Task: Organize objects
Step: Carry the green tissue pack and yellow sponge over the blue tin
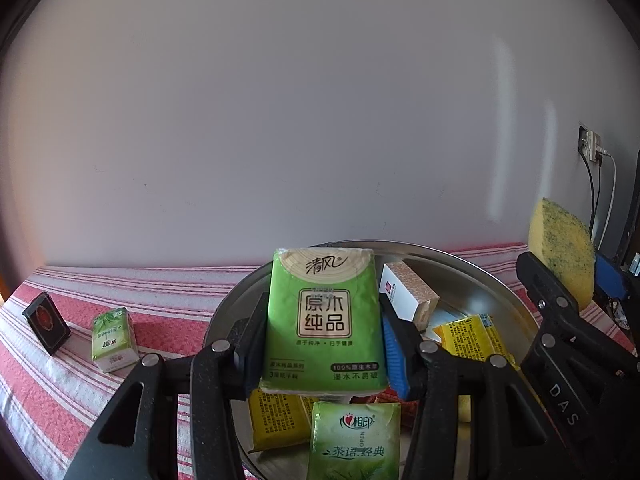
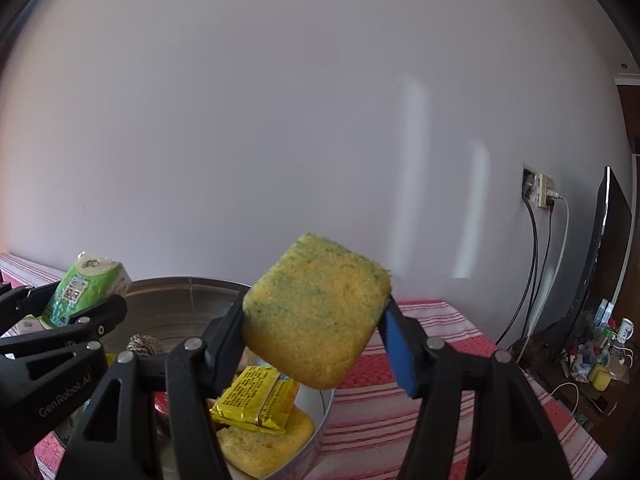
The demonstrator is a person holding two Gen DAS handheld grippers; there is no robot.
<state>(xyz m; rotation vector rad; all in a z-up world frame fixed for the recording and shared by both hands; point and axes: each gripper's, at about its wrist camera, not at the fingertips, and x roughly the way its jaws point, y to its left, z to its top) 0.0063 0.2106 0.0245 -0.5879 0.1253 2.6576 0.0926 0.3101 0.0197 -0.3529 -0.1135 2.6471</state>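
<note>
My left gripper (image 1: 323, 332) is shut on a green tissue pack (image 1: 324, 320), held upright above a round metal basin (image 1: 472, 276). In the basin lie a white and brown box (image 1: 408, 296), yellow packets (image 1: 472, 338) and another green tissue pack (image 1: 356, 440). My right gripper (image 2: 316, 340) is shut on a yellow sponge (image 2: 316, 312) with green flecks, held over the basin's (image 2: 180, 312) right rim. Under it lie a yellow packet (image 2: 256, 400) and a second sponge (image 2: 264, 444). The sponge (image 1: 560, 248) shows at the right of the left wrist view.
On the red and white striped cloth (image 1: 168, 304), left of the basin, stand a small green tissue pack (image 1: 112, 338) and a black box (image 1: 46, 322). A wall socket with cables (image 2: 540, 196) and a dark screen (image 2: 604, 260) are at the right.
</note>
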